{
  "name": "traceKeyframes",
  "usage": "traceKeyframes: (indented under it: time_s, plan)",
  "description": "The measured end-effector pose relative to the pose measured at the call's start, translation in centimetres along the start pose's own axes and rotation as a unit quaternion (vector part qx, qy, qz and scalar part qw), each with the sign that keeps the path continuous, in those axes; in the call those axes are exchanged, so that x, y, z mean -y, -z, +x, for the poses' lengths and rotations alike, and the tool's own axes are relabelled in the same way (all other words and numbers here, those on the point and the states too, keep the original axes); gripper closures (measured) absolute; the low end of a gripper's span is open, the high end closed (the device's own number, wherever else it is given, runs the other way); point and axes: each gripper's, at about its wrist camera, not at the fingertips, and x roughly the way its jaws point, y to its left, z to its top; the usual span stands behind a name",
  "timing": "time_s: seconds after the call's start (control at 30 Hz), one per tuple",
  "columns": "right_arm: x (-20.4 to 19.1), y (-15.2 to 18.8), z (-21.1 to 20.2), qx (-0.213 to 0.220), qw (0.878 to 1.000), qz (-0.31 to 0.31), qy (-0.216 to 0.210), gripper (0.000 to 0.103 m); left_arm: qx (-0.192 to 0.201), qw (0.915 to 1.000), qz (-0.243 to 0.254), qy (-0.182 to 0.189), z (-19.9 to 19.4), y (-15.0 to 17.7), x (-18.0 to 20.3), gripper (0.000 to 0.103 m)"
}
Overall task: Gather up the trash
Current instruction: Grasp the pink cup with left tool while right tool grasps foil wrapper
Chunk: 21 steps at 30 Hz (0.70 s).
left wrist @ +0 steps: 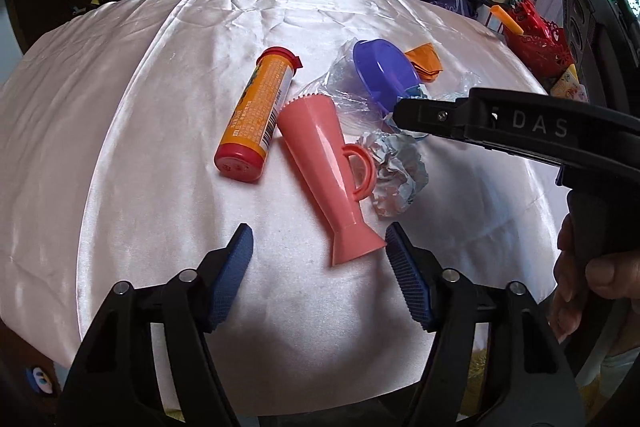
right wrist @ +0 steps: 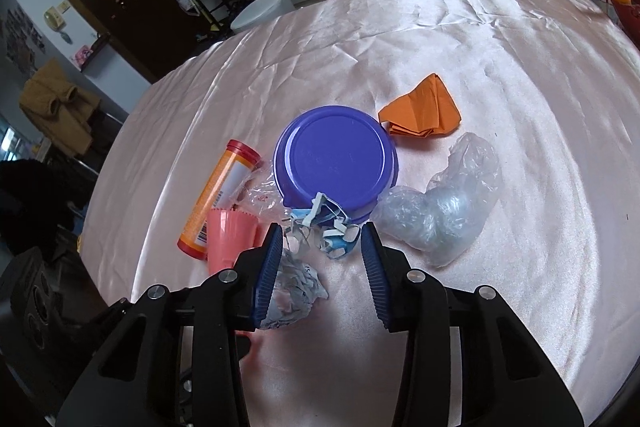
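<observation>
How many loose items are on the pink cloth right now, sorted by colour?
Purple: 1, bowl
Orange: 2, tube, folded paper
Pink: 1, cup
Clear: 1, plastic bag
Blue-white: 1, torn wrapper
Grey-white: 1, crumpled paper
Total: 7

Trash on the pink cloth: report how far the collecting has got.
Done: nothing looks collected; no bin is in view. In hand: neither hand-held gripper holds anything. The right hand-held gripper stands open around the torn blue-white scraps; the left hand-held gripper is open at the pink cup. Left: the orange tube, purple bowl, crumpled paper, clear plastic, orange paper.
</observation>
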Motion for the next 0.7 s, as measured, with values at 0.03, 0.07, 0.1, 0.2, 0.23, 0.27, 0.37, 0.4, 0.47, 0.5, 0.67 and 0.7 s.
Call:
traceKeyframes:
  time_s: [0.03, 0.07, 0.1, 0.2, 0.23, 0.27, 0.37, 0.4, 0.47, 0.5, 0.67, 0.7]
  plan:
    - [0.0, 0.1, 0.1, -0.001, 1.000, -0.001, 0.002, 0.064, 0.002, 1.0000, 0.001, -0.003, 0.0, -0.1, -0.1, 0.048]
    - [0.0, 0.2, 0.2, -0.001, 1.000, -0.003, 0.005, 0.068, 0.003, 1.0000, -0.001, -0.004, 0.0, -0.1, -0.3, 0.053]
    - [0.0, 0.3, 0.2, 0.000, 1.000, -0.003, 0.006, 0.072, 0.004, 1.0000, -0.002, -0.003, 0.0, -0.2, -0.6, 0.055]
    - [-0.1, 0.4, -0.1, 0.008, 1.000, -0.003, 0.008, 0.078, 0.004, 0.9999, -0.010, 0.002, -0.1, -0.4, -1.2, 0.071]
    - [-0.2, 0.3, -0.2, 0.011, 1.000, -0.003, 0.008, 0.079, 0.004, 0.9999, -0.012, 0.002, -0.1, -0.5, -1.4, 0.078]
    - [-0.2, 0.3, -0.5, 0.016, 1.000, -0.004, 0.007, 0.080, 0.004, 0.9999, -0.015, 0.005, -0.1, -0.5, -1.6, 0.078]
    - [-0.3, 0.3, -1.3, 0.028, 1.000, -0.007, 0.004, 0.083, 0.006, 0.9999, -0.012, 0.003, -0.2, -0.3, -1.8, 0.078]
    - [-0.4, 0.3, -1.5, 0.031, 0.999, -0.008, 0.003, 0.084, 0.006, 0.9999, -0.009, 0.000, -0.3, -0.2, -1.8, 0.078]
    - [-0.6, 0.4, -2.0, 0.037, 0.999, -0.013, 0.002, 0.084, 0.006, 1.0000, 0.000, -0.004, -0.5, 0.1, -1.7, 0.078]
    - [-0.7, 0.5, -2.3, 0.039, 0.999, -0.015, 0.001, 0.084, 0.006, 0.9999, 0.006, -0.006, -0.6, 0.3, -1.6, 0.078]
    - [-1.4, 1.3, -3.6, 0.047, 0.999, -0.023, 0.001, 0.084, 0.007, 1.0000, 0.005, -0.002, -1.5, 1.5, -2.1, 0.079]
    - [-1.6, 1.5, -3.9, 0.050, 0.998, -0.026, 0.001, 0.084, 0.008, 1.0000, 0.002, 0.002, -1.7, 1.7, -2.2, 0.079]
